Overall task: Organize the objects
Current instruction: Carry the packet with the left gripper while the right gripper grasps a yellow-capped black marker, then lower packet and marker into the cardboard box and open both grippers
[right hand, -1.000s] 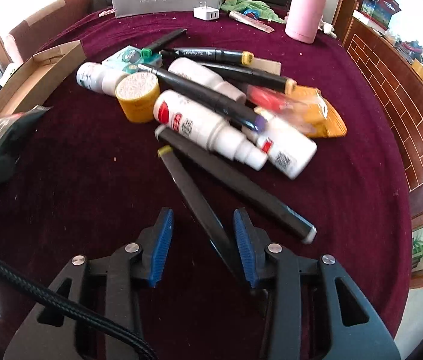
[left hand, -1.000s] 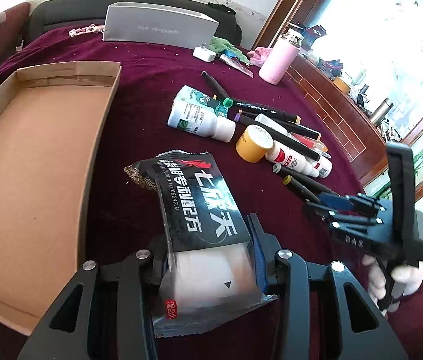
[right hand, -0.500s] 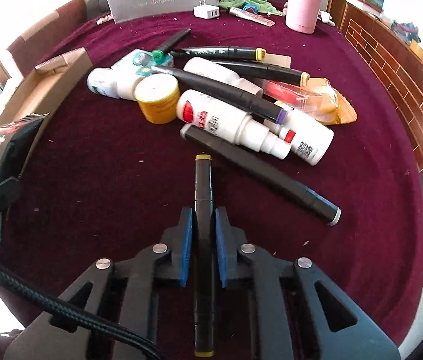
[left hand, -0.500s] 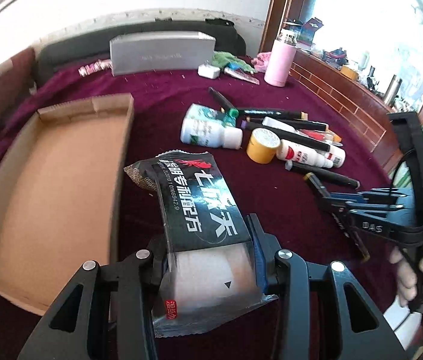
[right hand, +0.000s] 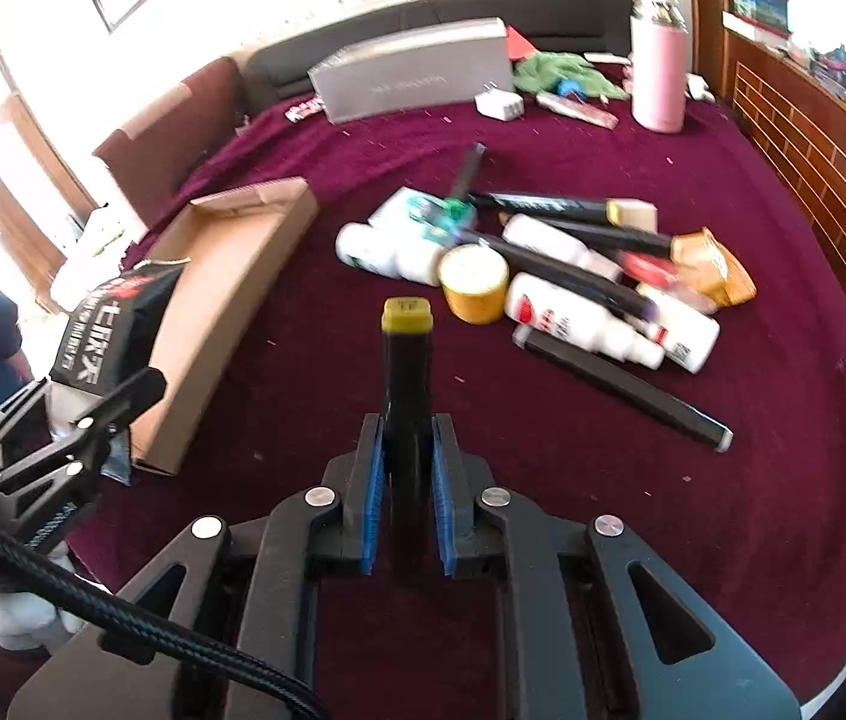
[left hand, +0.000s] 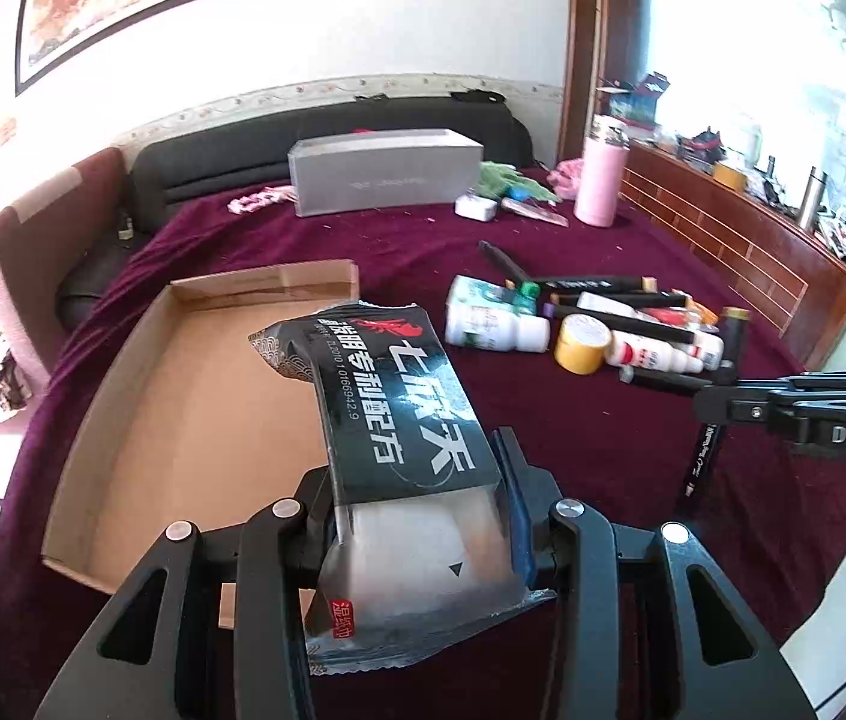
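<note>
My left gripper (left hand: 420,480) is shut on a black wet-wipe packet (left hand: 387,396) with white Chinese lettering, held above the table beside an open cardboard box (left hand: 183,408). My right gripper (right hand: 406,450) is shut on a black marker (right hand: 406,372) with a yellow cap, lifted off the table and pointing away. That marker also shows in the left wrist view (left hand: 717,402), standing nearly upright in the right gripper (left hand: 723,402). The packet and left gripper show at the left of the right wrist view (right hand: 105,330).
A pile of markers, white bottles (right hand: 579,318) and a yellow-lidded jar (right hand: 474,282) lies on the maroon cloth (right hand: 603,450). A long black marker (right hand: 621,387) lies in front of it. A grey box (left hand: 384,177) and pink flask (left hand: 600,180) stand at the back.
Both grippers rose well above the table. The right gripper closed on the yellow-capped marker one second ago and now holds it lifted. The left gripper keeps the packet, now nearer the cardboard box.
</note>
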`<action>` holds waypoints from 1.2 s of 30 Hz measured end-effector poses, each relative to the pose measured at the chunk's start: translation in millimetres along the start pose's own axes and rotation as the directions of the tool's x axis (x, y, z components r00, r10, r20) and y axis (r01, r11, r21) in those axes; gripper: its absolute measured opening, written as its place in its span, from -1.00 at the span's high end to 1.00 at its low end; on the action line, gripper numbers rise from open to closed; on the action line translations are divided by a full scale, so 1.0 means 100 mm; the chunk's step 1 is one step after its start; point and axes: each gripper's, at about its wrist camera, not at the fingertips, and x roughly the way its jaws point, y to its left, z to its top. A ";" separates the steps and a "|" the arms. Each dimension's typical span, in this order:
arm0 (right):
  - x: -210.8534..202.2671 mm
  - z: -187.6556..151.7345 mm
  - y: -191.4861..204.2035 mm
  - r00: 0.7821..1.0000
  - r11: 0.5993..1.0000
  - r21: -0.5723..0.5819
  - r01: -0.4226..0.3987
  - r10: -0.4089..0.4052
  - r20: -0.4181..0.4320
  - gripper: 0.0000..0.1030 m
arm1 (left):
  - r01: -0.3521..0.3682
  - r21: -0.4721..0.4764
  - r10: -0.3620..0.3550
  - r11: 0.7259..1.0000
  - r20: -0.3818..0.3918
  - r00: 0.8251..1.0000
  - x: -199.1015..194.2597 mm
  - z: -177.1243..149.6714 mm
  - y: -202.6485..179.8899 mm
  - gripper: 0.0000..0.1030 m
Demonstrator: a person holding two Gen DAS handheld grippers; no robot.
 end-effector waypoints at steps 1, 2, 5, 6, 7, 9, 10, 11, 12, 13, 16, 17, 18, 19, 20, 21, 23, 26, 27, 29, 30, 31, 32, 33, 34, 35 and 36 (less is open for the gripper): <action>-0.01 0.01 0.05 1.000 1.000 -0.005 -0.008 0.008 0.007 0.76 | -0.012 -0.004 0.012 1.000 0.004 1.000 -0.01 0.00 0.05 0.29; -0.01 0.03 0.10 1.000 1.000 -0.009 -0.012 0.012 0.013 0.76 | -0.022 -0.008 0.022 1.000 0.006 1.000 -0.01 0.01 0.09 0.29; -0.02 0.09 0.25 0.999 0.999 -0.029 -0.031 0.032 0.025 0.76 | -0.056 -0.022 0.056 0.998 0.020 0.998 -0.02 0.02 0.23 0.29; -0.02 0.12 0.30 0.999 0.998 -0.039 -0.039 0.040 0.026 0.75 | -0.066 -0.028 0.067 0.997 0.025 0.997 -0.03 0.02 0.27 0.29; -0.01 0.16 0.37 0.999 0.998 -0.050 -0.045 0.046 0.029 0.75 | -0.079 -0.033 0.080 0.996 0.030 0.996 -0.03 0.03 0.33 0.29; 0.01 0.23 0.48 0.998 0.996 -0.066 -0.061 0.063 0.030 0.75 | -0.098 -0.037 0.100 0.994 0.038 0.994 -0.03 0.05 0.42 0.29; 0.02 0.27 0.54 0.996 0.994 -0.073 -0.077 0.079 0.028 0.75 | -0.112 -0.039 0.114 0.993 0.043 0.993 -0.03 0.07 0.46 0.29; 0.03 0.31 0.59 0.995 0.993 -0.078 -0.088 0.091 0.027 0.75 | -0.120 -0.042 0.122 0.992 0.046 0.991 -0.02 0.08 0.50 0.29; 0.05 0.35 0.65 0.994 0.991 -0.085 -0.101 0.104 0.027 0.75 | -0.126 -0.046 0.129 0.991 0.048 0.991 -0.01 0.09 0.55 0.29; 0.06 0.40 0.73 0.993 0.989 -0.091 -0.115 0.118 0.027 0.75 | -0.136 -0.050 0.138 0.989 0.049 0.989 0.01 0.10 0.60 0.29; 0.13 0.53 0.90 0.988 0.983 -0.103 -0.151 0.154 0.018 0.75 | -0.152 -0.055 0.155 0.987 0.052 0.987 0.06 0.14 0.73 0.29; 0.17 0.57 0.95 0.987 0.982 -0.107 -0.158 0.161 0.015 0.75 | -0.157 -0.056 0.160 0.986 0.052 0.986 0.08 0.15 0.77 0.29; 0.21 0.61 1.00 0.986 0.980 -0.110 -0.164 0.166 0.011 0.75 | -0.161 -0.058 0.164 0.985 0.052 0.985 0.11 0.17 0.81 0.29; 0.26 0.65 1.06 0.985 0.979 -0.111 -0.172 0.173 0.004 0.75 | -0.165 -0.061 0.169 0.984 0.052 0.984 0.14 0.19 0.85 0.29; 0.31 0.69 1.11 0.983 0.977 -0.111 -0.181 0.181 -0.004 0.75 | -0.170 -0.062 0.174 0.983 0.052 0.983 0.16 0.21 0.89 0.29; 0.36 0.72 1.16 0.982 0.976 -0.110 -0.187 0.187 -0.011 0.75 | -0.180 -0.062 0.184 0.982 0.052 0.982 0.20 0.24 0.93 0.29; 0.51 0.81 1.23 0.979 0.974 -0.097 -0.203 0.201 -0.033 0.75 | -0.185 -0.065 0.188 0.981 0.046 0.981 0.27 0.27 0.99 0.29; 0.74 0.93 1.32 0.976 0.974 -0.078 -0.214 0.209 -0.069 0.75 | -0.189 -0.075 0.191 0.979 0.028 0.981 0.39 0.34 1.11 0.29; 0.82 0.96 1.34 0.975 0.975 -0.071 -0.213 0.207 -0.083 0.75 | -0.188 -0.079 0.190 0.979 0.020 0.982 0.44 0.36 1.14 0.29; 0.99 1.02 1.36 0.975 0.978 -0.059 -0.202 0.196 -0.103 0.75 | -0.174 -0.089 0.175 0.981 0.004 0.984 0.52 0.41 1.21 0.29; 1.06 1.05 1.37 0.975 0.979 -0.054 -0.197 0.191 -0.112 0.75 | -0.166 -0.093 0.165 0.982 -0.011 0.986 0.60 0.45 1.24 0.29; 1.15 1.09 1.38 0.976 0.982 -0.047 -0.185 0.179 -0.122 0.75 | -0.159 -0.095 0.158 0.983 -0.022 0.987 0.65 0.47 1.27 0.29; 1.21 1.13 1.38 0.977 0.983 -0.041 -0.176 0.170 -0.128 0.75 | -0.150 -0.099 0.147 0.984 -0.035 0.989 0.71 0.50 1.29 0.29; 1.28 1.17 1.37 0.978 0.985 -0.032 -0.168 0.163 -0.134 0.75 | -0.133 -0.105 0.127 0.986 -0.058 0.990 0.81 0.54 1.32 0.29; 1.35 1.22 1.35 0.977 0.986 -0.016 -0.167 0.163 -0.136 0.75 | -0.124 -0.105 0.116 0.987 -0.076 0.990 0.89 0.57 1.34 0.29; 1.41 1.27 1.33 0.975 0.985 0.001 -0.170 0.169 -0.145 0.75 | -0.120 -0.103 0.111 0.987 -0.087 0.990 0.94 0.59 1.34 0.29; 1.47 1.31 1.32 0.974 0.986 0.015 -0.168 0.168 -0.154 0.75 | -0.119 -0.100 0.108 0.988 -0.102 0.989 1.02 0.61 1.35 0.29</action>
